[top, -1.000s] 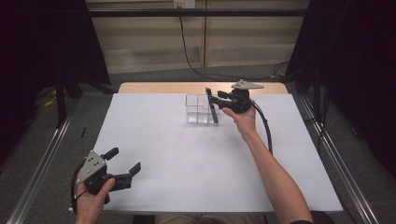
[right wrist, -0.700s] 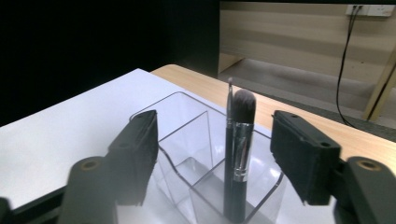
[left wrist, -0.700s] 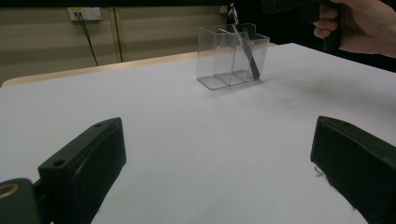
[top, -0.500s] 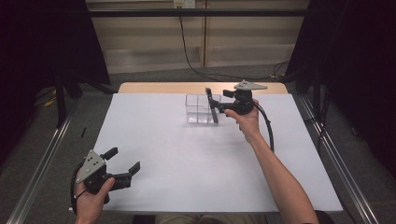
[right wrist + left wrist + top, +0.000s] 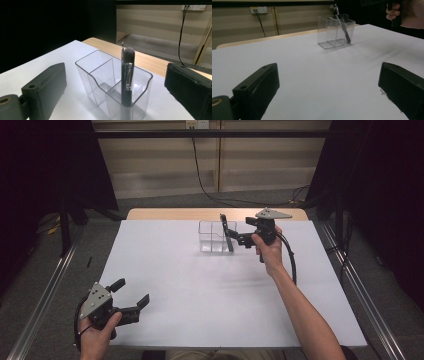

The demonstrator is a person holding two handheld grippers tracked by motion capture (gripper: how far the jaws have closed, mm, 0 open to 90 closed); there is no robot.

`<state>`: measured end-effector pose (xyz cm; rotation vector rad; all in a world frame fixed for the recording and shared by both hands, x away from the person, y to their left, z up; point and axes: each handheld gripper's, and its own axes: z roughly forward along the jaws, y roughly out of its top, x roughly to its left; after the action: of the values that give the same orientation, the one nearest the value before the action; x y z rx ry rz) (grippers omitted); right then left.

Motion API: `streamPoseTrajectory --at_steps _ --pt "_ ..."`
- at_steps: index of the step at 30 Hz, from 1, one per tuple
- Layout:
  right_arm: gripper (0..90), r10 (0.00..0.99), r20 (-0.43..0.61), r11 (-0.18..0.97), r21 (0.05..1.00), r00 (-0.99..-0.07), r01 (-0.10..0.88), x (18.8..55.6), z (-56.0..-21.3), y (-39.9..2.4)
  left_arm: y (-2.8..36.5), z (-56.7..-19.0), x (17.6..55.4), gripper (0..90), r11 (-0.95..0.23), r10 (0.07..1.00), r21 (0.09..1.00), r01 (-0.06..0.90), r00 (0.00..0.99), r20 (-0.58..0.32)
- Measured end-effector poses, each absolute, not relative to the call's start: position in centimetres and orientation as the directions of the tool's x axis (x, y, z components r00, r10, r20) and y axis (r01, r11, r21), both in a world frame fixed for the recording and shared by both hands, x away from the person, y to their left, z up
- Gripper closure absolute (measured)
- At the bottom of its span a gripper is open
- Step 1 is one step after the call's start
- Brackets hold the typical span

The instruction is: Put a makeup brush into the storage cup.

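Clear organizer sits at the far middle of the white table, divided into compartments. Makeup brush stands in its right-end compartment, handle down, bristles up, leaning a bit against the wall; a second thin tool stands beside it in the right gripper view, too slim to identify.

Right gripper is just right of the organizer, held level and aimed at it. Its jaws have just been opening and now stand wide apart; in the right gripper view the brush and organizer lie between the two jaws with clear gaps on both sides, pads touching nothing. Brush is released, resting in the organizer on its own.

Left gripper is at the near left corner of the table, well apart from the organizer, jaws spread wide with nothing between them, only bare table beneath. In the left gripper view the organizer is far off with the brush slanting inside it.
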<state>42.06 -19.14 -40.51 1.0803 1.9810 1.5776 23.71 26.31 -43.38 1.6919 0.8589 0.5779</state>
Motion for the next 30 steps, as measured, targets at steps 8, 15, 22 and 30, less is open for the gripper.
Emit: streamPoseTrajectory --at_steps 8,15,22,30 --pt "3.2 0.757 0.142 0.1 0.939 -0.637 0.328 41.1 -40.4 -19.4 26.4 -43.4 23.7 3.4 -0.138 0.782 0.959 0.247 0.621 -0.047" --pt "3.6 0.778 0.111 0.114 0.943 -0.618 0.313 39.5 -40.2 -19.8 26.4 -43.4 23.6 3.4 -0.136 0.783 0.96 0.245 0.62 -0.047" --pt "3.6 0.781 0.097 0.125 0.944 -0.618 0.306 38.1 -40.1 -20.4 26.5 -43.4 23.6 3.4 -0.128 0.789 0.961 0.244 0.612 -0.05" --pt "3.7 0.78 0.059 0.16 0.944 -0.624 0.289 36.0 -39.9 -21.1 26.5 -43.4 23.7 3.4 -0.135 0.789 0.96 0.244 0.613 -0.045"
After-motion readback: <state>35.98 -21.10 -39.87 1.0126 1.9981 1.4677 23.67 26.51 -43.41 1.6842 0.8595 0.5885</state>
